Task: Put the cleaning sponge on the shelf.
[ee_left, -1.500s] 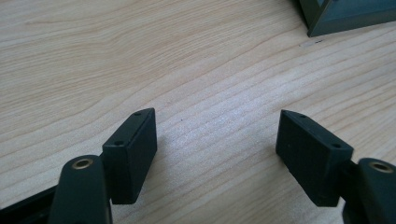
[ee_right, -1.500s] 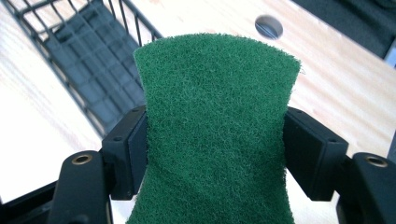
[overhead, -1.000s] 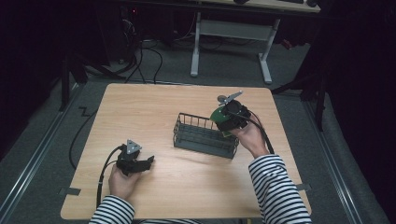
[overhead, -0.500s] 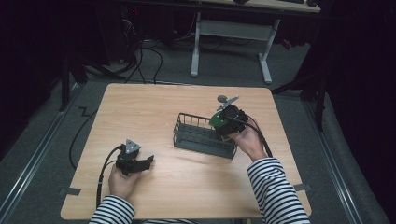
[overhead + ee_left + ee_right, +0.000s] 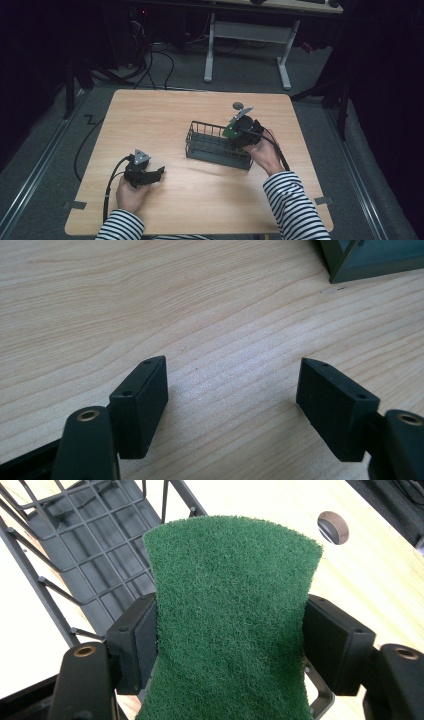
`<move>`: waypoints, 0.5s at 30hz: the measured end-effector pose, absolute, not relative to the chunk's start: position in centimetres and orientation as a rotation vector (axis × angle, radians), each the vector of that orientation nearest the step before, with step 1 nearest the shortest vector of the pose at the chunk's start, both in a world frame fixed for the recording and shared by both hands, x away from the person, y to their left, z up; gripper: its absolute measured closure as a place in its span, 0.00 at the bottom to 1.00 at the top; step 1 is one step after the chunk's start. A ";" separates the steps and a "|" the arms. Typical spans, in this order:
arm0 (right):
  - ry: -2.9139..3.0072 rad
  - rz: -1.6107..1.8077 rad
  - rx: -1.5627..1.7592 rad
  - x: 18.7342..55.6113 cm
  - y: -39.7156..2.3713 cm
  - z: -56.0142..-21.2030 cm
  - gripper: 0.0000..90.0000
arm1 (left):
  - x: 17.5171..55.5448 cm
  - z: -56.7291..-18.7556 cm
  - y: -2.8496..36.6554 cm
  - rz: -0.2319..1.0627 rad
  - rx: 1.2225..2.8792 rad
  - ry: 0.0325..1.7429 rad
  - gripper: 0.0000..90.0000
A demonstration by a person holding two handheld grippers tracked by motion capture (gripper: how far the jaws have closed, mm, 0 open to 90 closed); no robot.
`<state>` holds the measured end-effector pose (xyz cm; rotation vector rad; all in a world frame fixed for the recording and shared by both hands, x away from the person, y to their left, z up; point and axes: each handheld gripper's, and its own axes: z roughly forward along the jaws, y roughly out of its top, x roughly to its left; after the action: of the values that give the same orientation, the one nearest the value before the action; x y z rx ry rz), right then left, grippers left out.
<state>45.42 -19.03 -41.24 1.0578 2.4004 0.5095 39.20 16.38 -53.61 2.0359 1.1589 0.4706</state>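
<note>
One second has brought your right gripper [image 5: 235,131] slightly lower over the dark wire basket [image 5: 212,147], fingers clenched on the green scouring pad [image 5: 232,615]. Pad hangs above the basket's right end, so release looks next. Left gripper [image 5: 232,400] rests released on the wooden worktop [image 5: 165,115].

Right tool view: pad [image 5: 230,625] runs off the bottom edge, lower end unseen; it hides the gap between the jaws and part of the basket [image 5: 85,545] behind. Basket cut at top and left edges. Dark round thing [image 5: 333,527] on the surface: too small to tell what.

Left tool view: basket corner [image 5: 370,260] cut by top and right edges.

High view: right tool [image 5: 235,131] jaws hidden by its body and hand; pad is a green sliver [image 5: 231,131]. Forearms cut at bottom.
</note>
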 end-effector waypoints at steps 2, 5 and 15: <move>2.394 0.509 1.059 45.4 -18.9 -41.3 0.32 | 39.2 -53.6 16.4 0.473 2.038 1.157 0.33; 2.394 0.521 1.049 45.3 -18.8 -41.3 0.32 | 39.2 -53.6 16.3 0.475 2.040 1.157 0.33; 2.408 0.504 1.069 45.4 -18.7 -41.5 0.31 | 39.2 -53.6 16.3 0.476 2.042 1.157 0.33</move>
<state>45.38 -18.73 -41.47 1.0693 2.4079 0.5043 39.18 16.33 -53.60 2.0418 1.1565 0.4757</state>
